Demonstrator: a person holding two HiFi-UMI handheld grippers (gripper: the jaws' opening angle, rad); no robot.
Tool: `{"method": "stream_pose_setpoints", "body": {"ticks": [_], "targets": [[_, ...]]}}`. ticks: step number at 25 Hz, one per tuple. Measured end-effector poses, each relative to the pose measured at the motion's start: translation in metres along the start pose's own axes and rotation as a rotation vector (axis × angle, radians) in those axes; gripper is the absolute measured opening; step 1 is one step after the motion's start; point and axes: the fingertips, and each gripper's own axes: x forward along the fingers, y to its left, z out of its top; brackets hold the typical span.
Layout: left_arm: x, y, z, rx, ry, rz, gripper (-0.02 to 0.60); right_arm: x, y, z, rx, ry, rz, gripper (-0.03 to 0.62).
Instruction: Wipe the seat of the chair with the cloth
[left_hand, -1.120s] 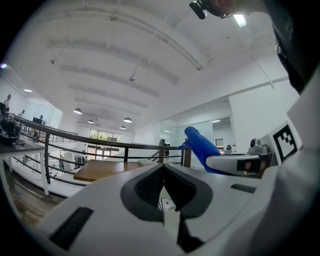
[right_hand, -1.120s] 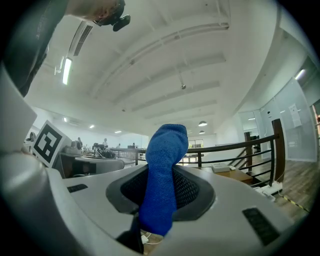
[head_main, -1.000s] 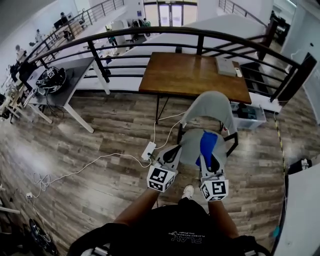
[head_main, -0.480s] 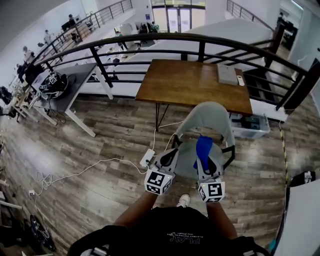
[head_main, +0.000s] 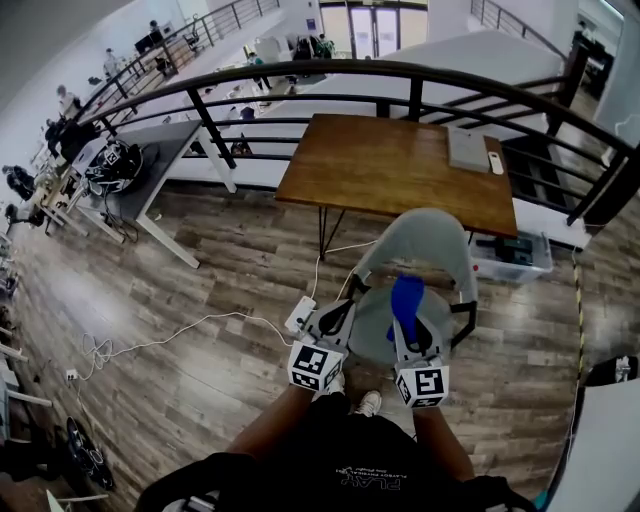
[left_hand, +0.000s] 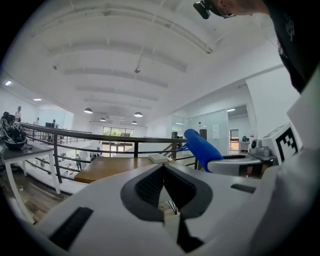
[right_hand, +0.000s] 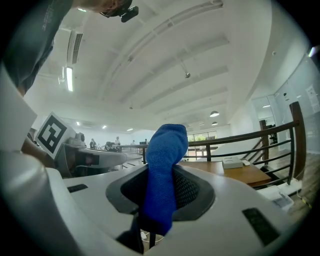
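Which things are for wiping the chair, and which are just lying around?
For the job:
- cloth, held in the right gripper
- chair

Just lying about:
- wooden table
- power strip on the floor
- plastic bin
- grey desk

Wooden table sits against curved black railing. Flat grey box and a small white item sit side by side near its far right corner, head view. Clear bin on the floor by that end. White power strip on plank floor, white cable trailing left from it. White desk off to the left, dark tangled gear on top
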Motion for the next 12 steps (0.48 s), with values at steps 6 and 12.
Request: {"method": "stream_pose_setpoints", "body": {"ticks": [6,12], "targets": [[0.026,0.025,-0.005,-0.018,0.007,-0.004,0.002,0.033,-0.007,-0.007,-0.015,0.028,0.009,0.113],[0.062,0.058,-0.003,-0.015,0.0,-0.036,0.002,0.075,-0.016,-0.007,-0.025,0.044,-0.015,0.114]]}}
